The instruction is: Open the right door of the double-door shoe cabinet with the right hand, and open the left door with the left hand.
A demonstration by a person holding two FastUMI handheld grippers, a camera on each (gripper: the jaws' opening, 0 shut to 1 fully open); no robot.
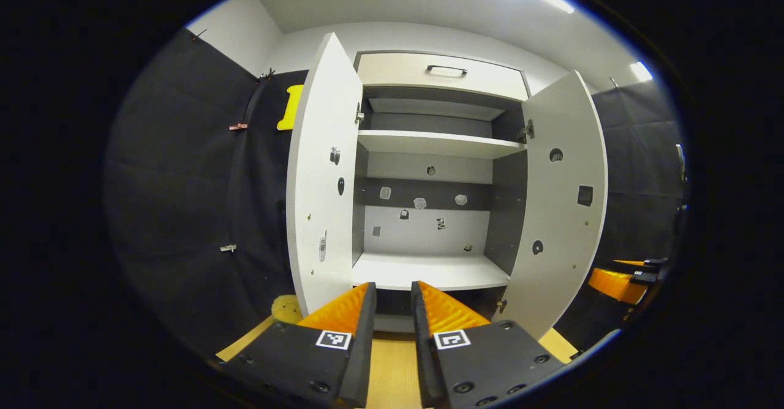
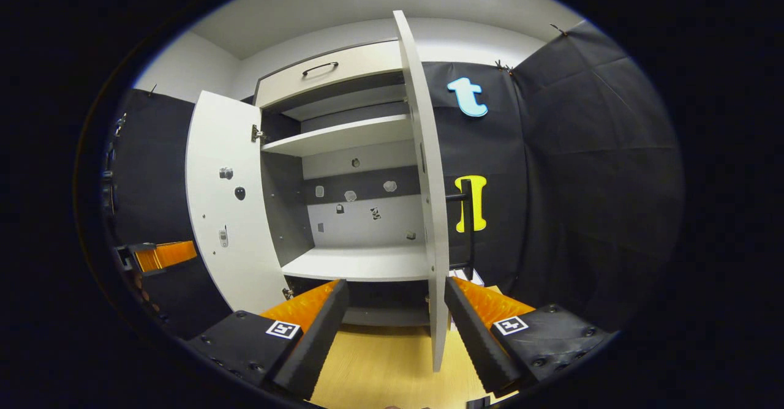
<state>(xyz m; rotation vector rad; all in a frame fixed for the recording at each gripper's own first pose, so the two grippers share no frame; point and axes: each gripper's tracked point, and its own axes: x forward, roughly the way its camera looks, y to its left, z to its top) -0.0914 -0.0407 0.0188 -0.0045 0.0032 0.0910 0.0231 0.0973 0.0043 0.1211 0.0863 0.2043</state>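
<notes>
The white double-door shoe cabinet (image 1: 429, 146) stands straight ahead with both doors swung out. Its left door (image 1: 321, 176) and right door (image 1: 563, 207) frame bare shelves. My left gripper (image 1: 393, 286) hangs low in front of the bottom shelf, open by a narrow gap with nothing in it. In the right gripper view the right door (image 2: 425, 201) is seen edge-on, its black handle (image 2: 467, 225) on the outer face. My right gripper (image 2: 395, 286) is wide open; the door's lower edge lies in the gap near the right finger (image 2: 474, 323), neither finger pressing on it.
A closed drawer with a black handle (image 1: 446, 69) tops the cabinet. Black cloth walls close in on both sides. The floor (image 1: 392, 366) is light wood. The other gripper's orange finger (image 1: 615, 281) shows far right, and the left one (image 2: 164, 255) far left.
</notes>
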